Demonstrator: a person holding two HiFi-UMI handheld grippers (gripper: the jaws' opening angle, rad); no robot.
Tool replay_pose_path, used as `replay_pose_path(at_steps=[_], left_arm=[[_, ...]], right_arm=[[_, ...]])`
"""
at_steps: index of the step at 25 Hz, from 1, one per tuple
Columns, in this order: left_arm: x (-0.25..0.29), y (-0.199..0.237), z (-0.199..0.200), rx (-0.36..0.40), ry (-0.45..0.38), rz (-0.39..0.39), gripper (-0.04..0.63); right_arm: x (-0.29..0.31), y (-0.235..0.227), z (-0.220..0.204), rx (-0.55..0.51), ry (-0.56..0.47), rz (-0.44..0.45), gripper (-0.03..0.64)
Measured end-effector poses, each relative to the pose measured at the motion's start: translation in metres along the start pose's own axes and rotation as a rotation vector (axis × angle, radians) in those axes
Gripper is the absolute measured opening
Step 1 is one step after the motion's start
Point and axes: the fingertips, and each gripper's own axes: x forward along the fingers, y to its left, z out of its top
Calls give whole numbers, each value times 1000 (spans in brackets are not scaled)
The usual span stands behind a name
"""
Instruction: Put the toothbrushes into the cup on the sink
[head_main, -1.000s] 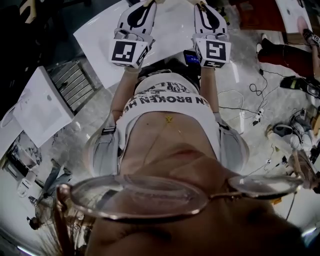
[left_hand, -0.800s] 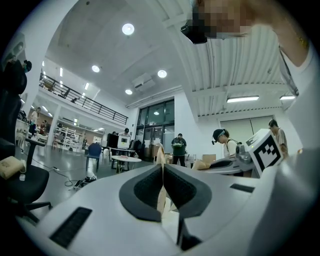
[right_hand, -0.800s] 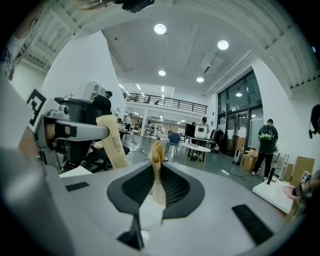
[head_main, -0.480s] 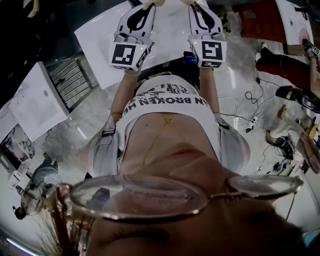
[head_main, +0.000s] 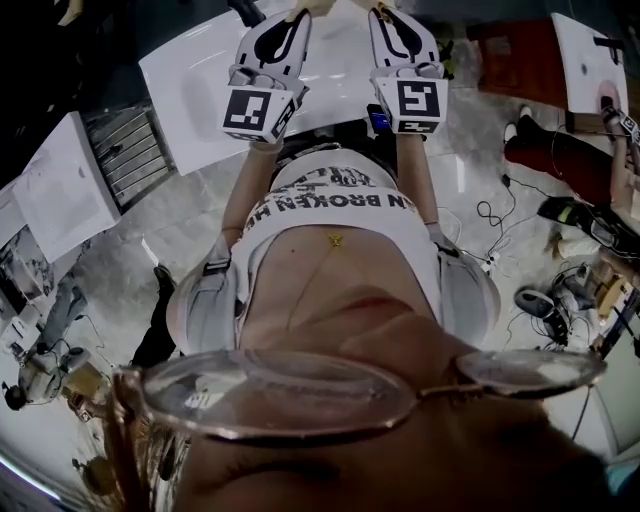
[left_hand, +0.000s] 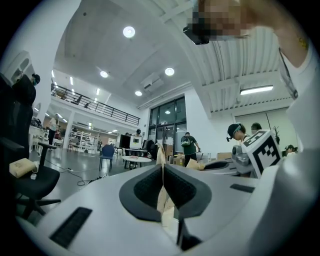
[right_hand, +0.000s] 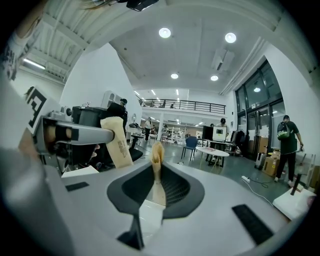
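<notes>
Both grippers are held out level in front of the person's chest. My left gripper (left_hand: 162, 171) is shut on a thin beige paper-wrapped toothbrush (left_hand: 161, 153) that sticks out past the jaws. In the same way my right gripper (right_hand: 157, 172) is shut on a second beige wrapped toothbrush (right_hand: 157, 156). The right gripper view also shows the left gripper's wrapped toothbrush (right_hand: 116, 142) off to the left. In the head view the left gripper (head_main: 287, 14) and right gripper (head_main: 388, 12) reach the top edge over a white tabletop (head_main: 195, 85). No cup or sink basin shows.
Cables (head_main: 500, 190), shoes and gear (head_main: 575, 165) lie on the floor at the right of the head view. An office chair (left_hand: 30, 180) stands to the left. A round table (right_hand: 212, 150) and people (right_hand: 287, 145) stand further off in the open hall.
In the head view the white tabletop and the floor clutter have slid left and down, and both grippers sit slightly higher and closer together. Both still hold their toothbrushes.
</notes>
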Motion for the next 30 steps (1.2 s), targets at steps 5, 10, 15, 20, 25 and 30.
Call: replay_pose_path(at_steps=[5, 10, 15, 20, 25, 30], left_arm=[[7, -10, 1, 21, 2, 23, 17], [10, -15, -1, 20, 2, 38, 17], [12, -15, -1, 30, 2, 51, 17], [9, -14, 1, 29, 5, 70, 17], [7, -12, 0, 39, 11, 83, 17], [-4, -5, -1, 27, 13, 108, 17]], right_arm=[[-5, -17, -5, -4, -3, 6, 55], [-8, -31, -10, -11, -7, 0, 55], [-3, -45, -19, -22, 1, -6, 55], [9, -56, -31, -48, 28, -3, 55], [28, -68, -51, -53, 71, -2, 55], [50, -64, -78, -50, 148, 22, 55]])
